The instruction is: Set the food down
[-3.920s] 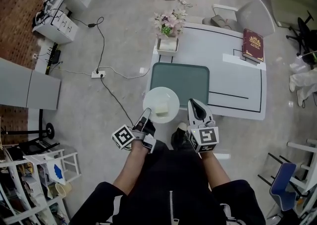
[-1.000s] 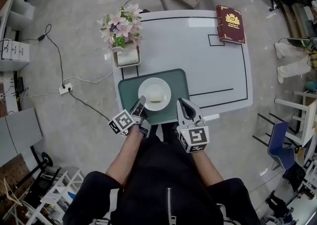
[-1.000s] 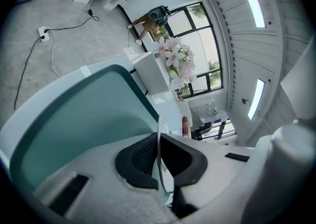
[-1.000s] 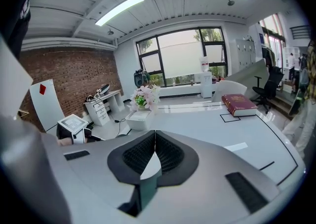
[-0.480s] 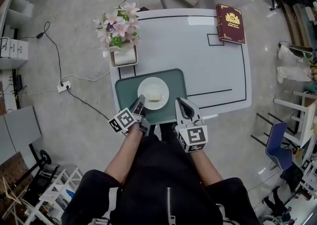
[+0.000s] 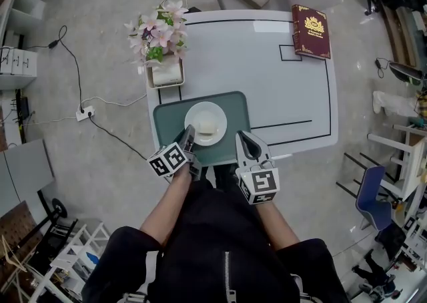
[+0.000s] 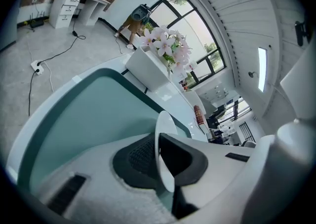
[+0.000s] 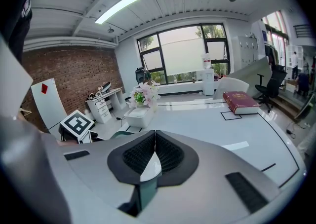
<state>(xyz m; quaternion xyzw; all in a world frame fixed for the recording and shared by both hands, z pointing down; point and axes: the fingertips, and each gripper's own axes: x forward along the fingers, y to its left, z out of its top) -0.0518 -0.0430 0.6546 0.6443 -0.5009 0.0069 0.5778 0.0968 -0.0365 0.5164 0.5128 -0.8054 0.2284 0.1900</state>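
Head view is showing a person standing at the near edge of a white table (image 6: 267, 75), holding a gripper in each hand. A green tray (image 6: 170, 118) is lying on the near left part of the table, and a white plate (image 6: 218, 113) is sitting flat on it. The food (image 6: 206, 126), a pale block, is resting in the middle of the plate. The left gripper (image 6: 189, 132) is reaching to the near left rim of the plate. Left gripper view is showing that rim standing between the two dark pads, which are touching it on both sides, and the jaws are just starting to open. The right gripper (image 6: 241, 137) is pointing over the near right part of the tray, just beside the plate and apart from it. Right gripper view is showing its jaws closed together with nothing between them. A pot of pink flowers (image 6: 159, 35) is standing just past the far left corner of the tray, and a red book (image 6: 310, 31) is lying at the far right corner of the table.
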